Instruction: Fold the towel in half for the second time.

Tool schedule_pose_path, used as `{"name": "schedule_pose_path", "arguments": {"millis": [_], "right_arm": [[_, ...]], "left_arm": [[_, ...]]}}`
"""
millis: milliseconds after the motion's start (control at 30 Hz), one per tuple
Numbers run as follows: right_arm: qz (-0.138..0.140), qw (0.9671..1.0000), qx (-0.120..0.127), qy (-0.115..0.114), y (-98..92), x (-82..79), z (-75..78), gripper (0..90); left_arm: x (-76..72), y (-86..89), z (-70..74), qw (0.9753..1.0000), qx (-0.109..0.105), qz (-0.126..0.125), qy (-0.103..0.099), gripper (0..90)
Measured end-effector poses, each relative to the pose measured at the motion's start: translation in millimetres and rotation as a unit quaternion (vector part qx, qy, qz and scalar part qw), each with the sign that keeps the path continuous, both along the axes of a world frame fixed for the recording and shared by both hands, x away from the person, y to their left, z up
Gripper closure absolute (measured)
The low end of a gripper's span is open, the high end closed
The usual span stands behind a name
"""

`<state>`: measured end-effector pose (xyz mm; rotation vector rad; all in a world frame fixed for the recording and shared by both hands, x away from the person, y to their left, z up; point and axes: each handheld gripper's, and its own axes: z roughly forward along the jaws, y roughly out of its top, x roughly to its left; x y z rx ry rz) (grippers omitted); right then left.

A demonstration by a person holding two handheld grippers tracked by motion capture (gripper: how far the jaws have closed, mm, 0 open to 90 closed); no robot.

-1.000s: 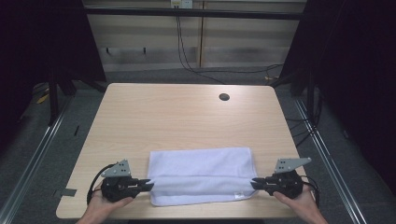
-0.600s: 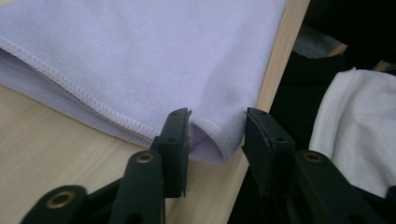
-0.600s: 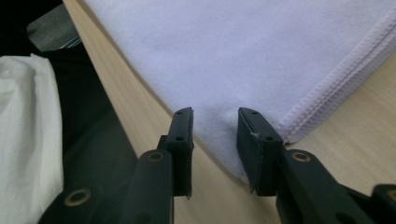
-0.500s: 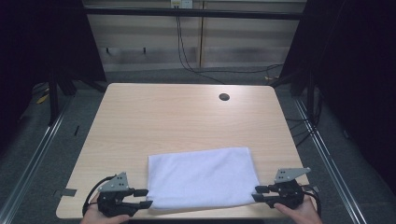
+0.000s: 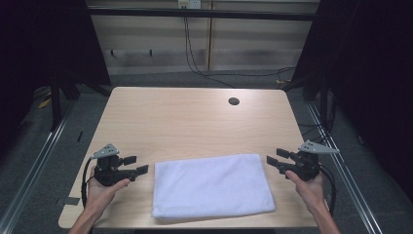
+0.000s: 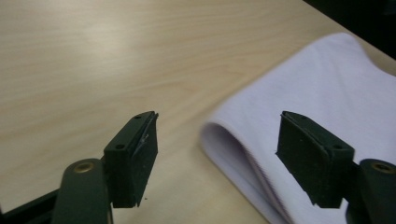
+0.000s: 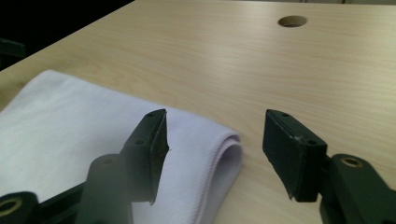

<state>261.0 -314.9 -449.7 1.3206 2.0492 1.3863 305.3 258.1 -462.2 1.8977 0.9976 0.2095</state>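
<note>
Fold step on white folded cloth towel [image 5: 213, 185], flat at near table edge; left gripper [image 5: 134, 165] and right gripper [image 5: 274, 158] both spread, empty, flanking far corners; next: close in, pinch corners.

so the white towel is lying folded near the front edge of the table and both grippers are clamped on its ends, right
Not quite. The white towel does lie folded near the front edge of the table, but neither gripper is clamped on it. In the high view the left gripper and right gripper sit open, just off its ends.
</note>
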Motion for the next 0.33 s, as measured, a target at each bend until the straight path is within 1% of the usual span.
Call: {"name": "schedule_pose_path", "arguments": {"millis": [33, 67, 100, 133, 167, 200, 233, 300, 333], "right_arm": [[-0.003, 1.0000, -0.009, 0.000, -1.6, 0.8, -2.6, 39.0], [-0.003, 1.0000, -0.009, 0.000, -1.6, 0.8, -2.6, 39.0], [-0.018, 0.9998, -0.001, 0.008, -7.0, -2.9, -11.8, 37.3], [-0.020, 0.9997, 0.004, 0.011, -8.6, -4.7, -14.9, 36.9], [-0.021, 0.9997, 0.004, 0.014, -9.7, -7.4, -18.4, 36.5], [-0.016, 0.9997, -0.003, 0.017, -10.4, -9.7, -21.0, 36.2], [-0.014, 0.9997, -0.008, 0.020, -10.7, -12.1, -22.8, 36.1], [-0.019, 0.9995, -0.014, 0.021, -12.3, -16.5, -24.7, 34.0], [-0.019, 0.9995, -0.014, 0.021, -12.3, -16.5, -24.7, 34.0]], "left_arm": [[0.4, 3.9, -0.6, 0.9999, -0.002, 0.005, -0.009, 28.2], [0.4, 3.9, -0.6, 0.9999, -0.002, 0.005, -0.009, 27.7], [-0.6, 9.8, -5.4, 0.9996, -0.024, 0.012, 0.001, 27.4], [-1.8, 9.7, -7.7, 0.9996, -0.024, 0.013, 0.008, 26.0], [-4.0, 8.0, -8.9, 0.9998, -0.015, 0.008, 0.007, 24.6], [-6.6, 5.4, -9.7, 0.9999, -0.014, 0.004, 0.003, 25.2], [-8.5, 2.8, -10.6, 0.9998, -0.016, -0.007, 0.003, 25.1], [-10.4, -2.7, -12.6, 0.9995, -0.012, -0.026, 0.014, 23.0], [-10.4, -2.7, -12.6, 0.9995, -0.012, -0.026, 0.014, 22.1]]}}
